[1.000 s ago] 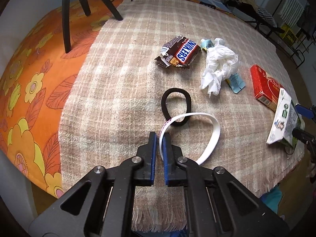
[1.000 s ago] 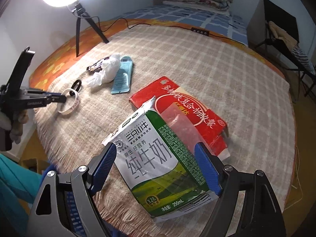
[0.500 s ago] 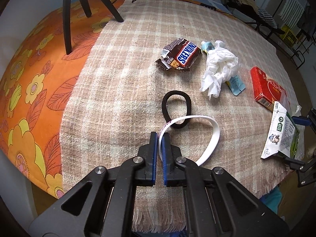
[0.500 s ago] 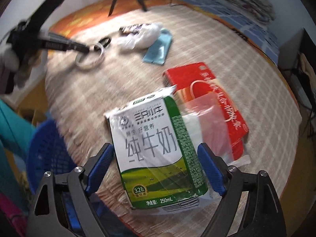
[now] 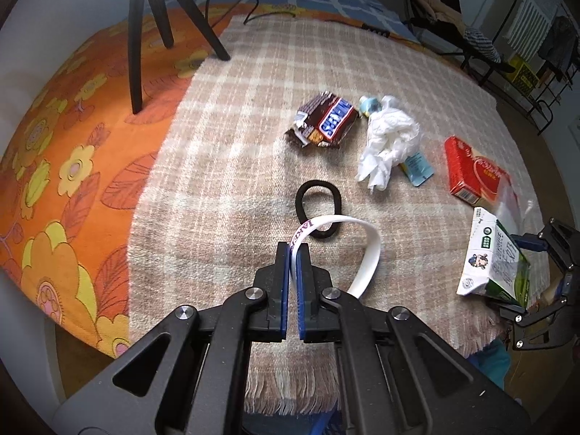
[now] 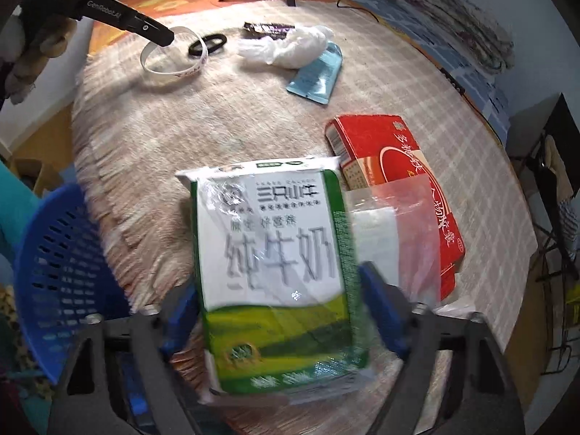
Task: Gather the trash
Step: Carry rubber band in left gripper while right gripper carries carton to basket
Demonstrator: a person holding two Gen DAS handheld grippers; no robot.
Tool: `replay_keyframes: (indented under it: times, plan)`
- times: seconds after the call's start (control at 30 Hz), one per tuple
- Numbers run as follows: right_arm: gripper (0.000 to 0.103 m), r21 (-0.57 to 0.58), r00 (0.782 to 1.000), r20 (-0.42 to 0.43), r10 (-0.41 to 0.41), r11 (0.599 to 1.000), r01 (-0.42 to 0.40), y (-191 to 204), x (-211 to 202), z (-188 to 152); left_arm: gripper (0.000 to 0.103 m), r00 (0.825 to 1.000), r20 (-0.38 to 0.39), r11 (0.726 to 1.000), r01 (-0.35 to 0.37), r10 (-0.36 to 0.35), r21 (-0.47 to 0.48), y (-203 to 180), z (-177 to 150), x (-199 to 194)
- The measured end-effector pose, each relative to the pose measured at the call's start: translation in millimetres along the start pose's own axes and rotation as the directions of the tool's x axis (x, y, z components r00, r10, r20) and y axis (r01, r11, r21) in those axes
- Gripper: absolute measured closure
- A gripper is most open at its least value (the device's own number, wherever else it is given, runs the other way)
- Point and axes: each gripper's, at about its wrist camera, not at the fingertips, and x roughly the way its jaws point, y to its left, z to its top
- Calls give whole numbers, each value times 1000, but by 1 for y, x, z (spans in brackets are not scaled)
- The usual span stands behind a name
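Tissue (image 5: 389, 143) between candy wrapper (image 5: 326, 120) and box (image 5: 473, 170).

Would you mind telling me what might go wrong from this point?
The milk carton sits between the right gripper pads at its sides only, so it may slip before reaching the blue basket. The white band held by the left gripper overlaps the black hair tie and could drag it.

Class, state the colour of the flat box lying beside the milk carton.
Red, with gold lettering. The box shows best in the right wrist view, just behind the carton.
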Motion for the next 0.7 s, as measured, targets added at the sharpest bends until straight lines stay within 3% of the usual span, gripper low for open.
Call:
replay_keyframes:
  times: [0.3, 0.7]
  plan:
    - [29, 88, 995, 102, -17, 996, 8, 1, -29, 0, 102, 998, 53, 999, 39, -41, 24, -9, -9, -32]
    - [29, 146, 981, 195, -17, 989, -12, 28, -75, -14, 102, 989, 55, 990, 131, -134, 54, -31, -46, -64]
